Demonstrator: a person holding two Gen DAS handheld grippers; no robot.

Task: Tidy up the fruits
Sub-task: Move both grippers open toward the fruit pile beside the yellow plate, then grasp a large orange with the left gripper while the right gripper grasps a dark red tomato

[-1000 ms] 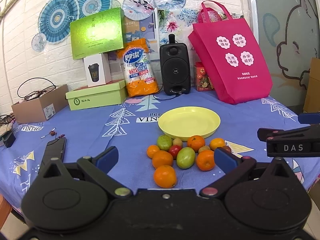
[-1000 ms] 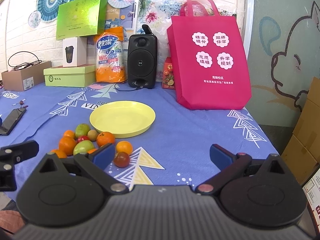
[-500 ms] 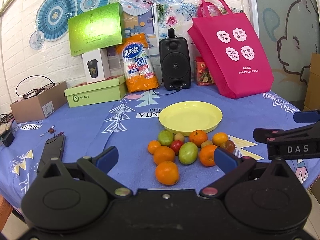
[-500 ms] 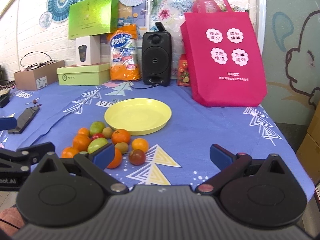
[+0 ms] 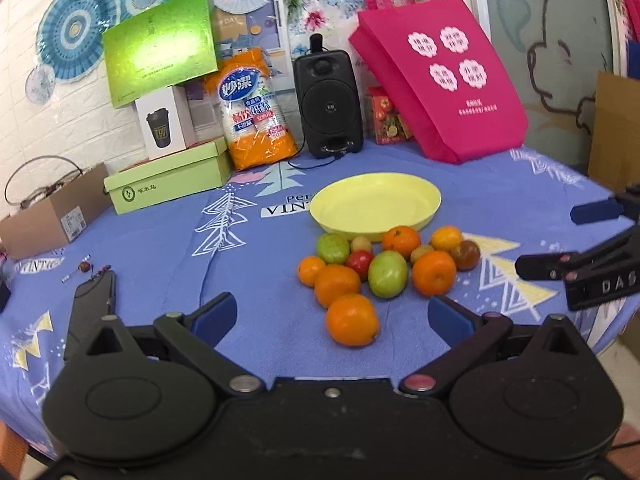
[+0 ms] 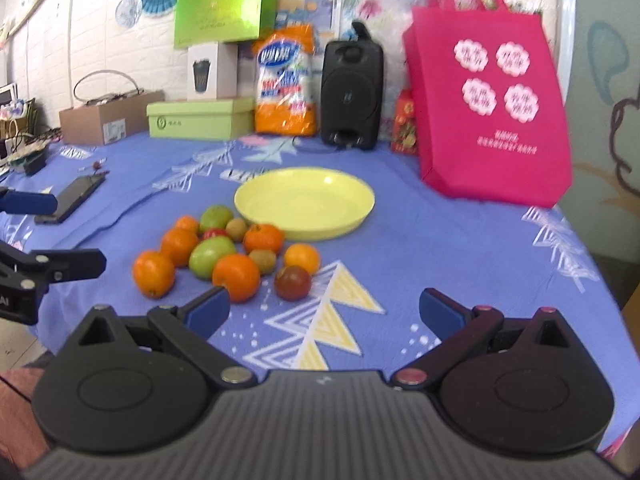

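Blue patterned cloth covers the bench (image 5: pixel 160 240), and along the wall behind it stand green boxes, a black speaker (image 5: pixel 328 102) and a pink tote bag (image 5: pixel 444 88). Near the centre of both views sits an empty yellow plate (image 5: pixel 376 206), with the fruit pile (image 5: pixel 384 268) crowded just in front of its near rim: oranges, two green fruits, small brownish ones and a red one, many touching their neighbours. The left wrist view shows one large orange (image 5: pixel 352 319) set slightly apart, low in the frame and between the spread jaws of the left gripper (image 5: pixel 332 316), which hold nothing. It also catches the other gripper's black fingers at the right edge, and a phone (image 5: pixel 92 300) lying at lower left. The right wrist view, softer with blur, puts the pile left of centre and shows a dark reddish fruit (image 6: pixel 293 282) at the pile's right end, near yellow triangles printed on the cloth. The right gripper (image 6: pixel 324 306) has its jaws wide apart and empty above the bench, with that dark fruit just beyond them, and the left gripper's fingers intrude at the left edge of the frame.
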